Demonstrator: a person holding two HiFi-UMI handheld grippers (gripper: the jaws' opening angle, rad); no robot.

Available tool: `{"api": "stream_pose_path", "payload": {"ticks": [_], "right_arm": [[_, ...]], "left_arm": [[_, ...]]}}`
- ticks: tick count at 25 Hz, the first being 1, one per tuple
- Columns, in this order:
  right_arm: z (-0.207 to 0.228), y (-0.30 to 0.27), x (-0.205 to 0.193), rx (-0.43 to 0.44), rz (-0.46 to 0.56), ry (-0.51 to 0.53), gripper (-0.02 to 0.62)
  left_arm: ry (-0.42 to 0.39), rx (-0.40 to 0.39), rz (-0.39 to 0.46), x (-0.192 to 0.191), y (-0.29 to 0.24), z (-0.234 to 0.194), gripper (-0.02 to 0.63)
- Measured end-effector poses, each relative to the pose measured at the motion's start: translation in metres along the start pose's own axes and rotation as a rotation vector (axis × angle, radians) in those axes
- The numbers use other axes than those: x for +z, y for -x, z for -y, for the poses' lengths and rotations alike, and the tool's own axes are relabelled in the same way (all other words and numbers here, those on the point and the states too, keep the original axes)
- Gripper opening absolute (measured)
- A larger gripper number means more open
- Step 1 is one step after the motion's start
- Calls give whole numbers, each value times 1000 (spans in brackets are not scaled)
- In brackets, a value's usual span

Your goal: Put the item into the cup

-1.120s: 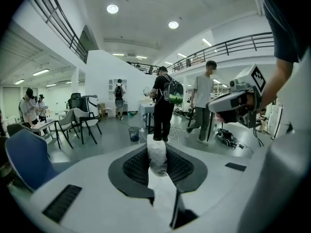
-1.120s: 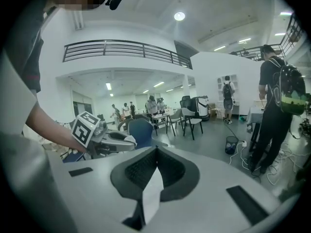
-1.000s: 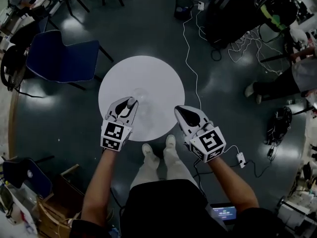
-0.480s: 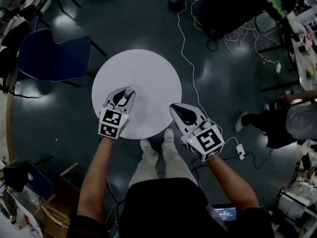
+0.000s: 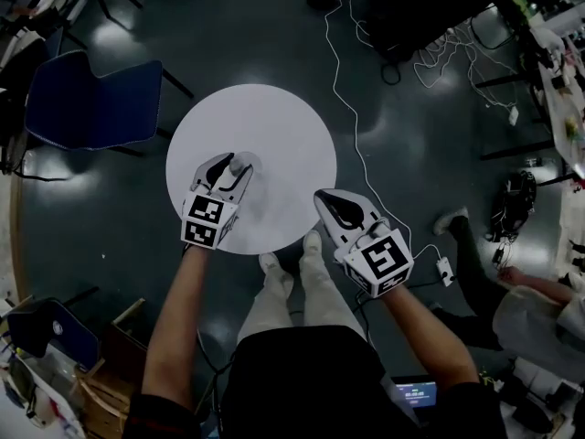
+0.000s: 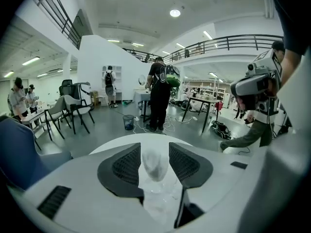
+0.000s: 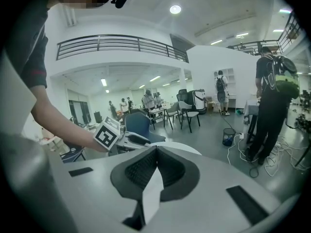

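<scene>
Currently the jaws of the left gripper (image 6: 154, 148) are being opened around a clear cup (image 6: 156, 181) stood on the round white surface (image 5: 274, 126). A pale item (image 6: 154, 161) seems to be held inside it. The jaws of the right gripper (image 7: 156, 150) are pressed together, empty.

**Head view:** the camera sits above the person and faces steeply down. The round table (image 5: 274, 126) lies mid-frame, well below it.

**Left gripper view:** the camera rides on the left gripper (image 6: 154, 147), low and close over the table's near left part. It faces across the top toward the far edge. The jaws are opening, with the clear cup (image 6: 155, 166) between them and the pads off it.

**Right gripper view:** the camera rides on the right gripper (image 7: 156, 149) at the table's near right edge and faces leftward across the top.

**Shared ground:**
- The head view takes in both grippers.
- Each gripper view shows the other gripper.
- The blue chair (image 5: 87, 103) appears in all three views.
- The standing person with backpack (image 6: 160, 93) appears in both gripper views.
</scene>
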State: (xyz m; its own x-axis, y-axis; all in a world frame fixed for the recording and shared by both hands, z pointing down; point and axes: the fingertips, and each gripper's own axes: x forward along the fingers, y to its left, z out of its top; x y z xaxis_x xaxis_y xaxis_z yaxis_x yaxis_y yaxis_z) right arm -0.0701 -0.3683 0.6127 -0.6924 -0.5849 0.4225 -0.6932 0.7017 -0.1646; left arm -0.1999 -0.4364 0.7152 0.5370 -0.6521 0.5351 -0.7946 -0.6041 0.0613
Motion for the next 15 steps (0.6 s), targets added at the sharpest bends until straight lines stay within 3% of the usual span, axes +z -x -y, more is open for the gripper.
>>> {"api": "stream_pose_path", "payload": {"ticks": [12, 15], "right_arm": [[1, -2, -1, -17, 4, -14, 17], [-2, -1, 2, -18, 10, -2, 17]], "left_arm": [[-32, -6, 37, 8, 7, 4, 184], [-47, -19, 65, 17, 19, 9, 122]]}}
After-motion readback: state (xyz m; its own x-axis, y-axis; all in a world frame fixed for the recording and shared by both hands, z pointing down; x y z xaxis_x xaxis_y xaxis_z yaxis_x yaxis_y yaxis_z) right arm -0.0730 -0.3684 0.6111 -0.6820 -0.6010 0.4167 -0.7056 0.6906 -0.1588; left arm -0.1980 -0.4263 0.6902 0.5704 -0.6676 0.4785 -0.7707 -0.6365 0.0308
